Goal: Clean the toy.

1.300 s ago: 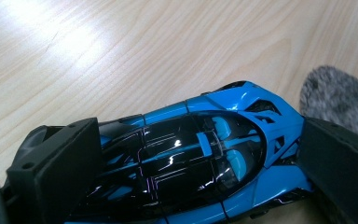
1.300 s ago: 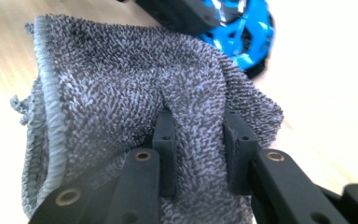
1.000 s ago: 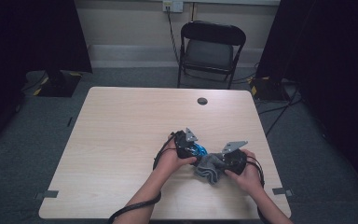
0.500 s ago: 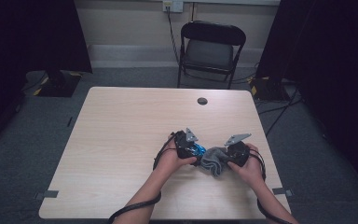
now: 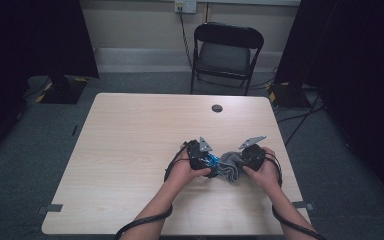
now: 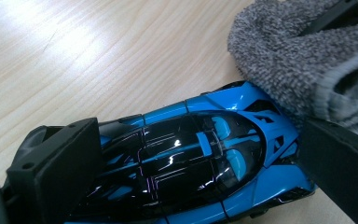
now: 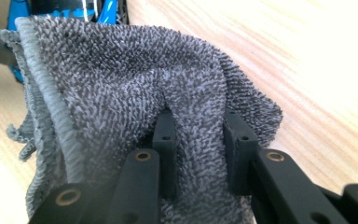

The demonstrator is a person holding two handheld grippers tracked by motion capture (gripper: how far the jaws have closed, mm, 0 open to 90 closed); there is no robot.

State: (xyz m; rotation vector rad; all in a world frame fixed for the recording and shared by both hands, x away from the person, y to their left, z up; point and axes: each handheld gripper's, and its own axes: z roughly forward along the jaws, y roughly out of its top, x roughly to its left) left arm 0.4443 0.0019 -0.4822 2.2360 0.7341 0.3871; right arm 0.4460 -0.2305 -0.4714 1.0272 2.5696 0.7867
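A blue and black toy car [image 6: 191, 154] lies on the wooden table [image 5: 130, 140] between the jaws of my left gripper [image 6: 198, 165], which is shut on its two ends. In the high view the car [image 5: 211, 160] sits at the tip of the left gripper [image 5: 209, 163]. My right gripper [image 7: 200, 123] is shut on a fold of grey terry cloth [image 7: 121, 79]. The cloth [image 6: 298, 60] rests against the car's blue edge. Seen from above, the cloth [image 5: 230, 169] bunches between the two hands, with the right gripper [image 5: 240, 161] just to its right.
A small black round disc [image 5: 217, 108] lies near the table's far edge. A black folding chair [image 5: 227, 50] stands behind the table. Cables trail from both grippers toward the near edge. The right table edge runs close to the right hand.
The right gripper has carried the cloth a little farther from the person, along the side of the car. The left gripper and the car have stayed put.
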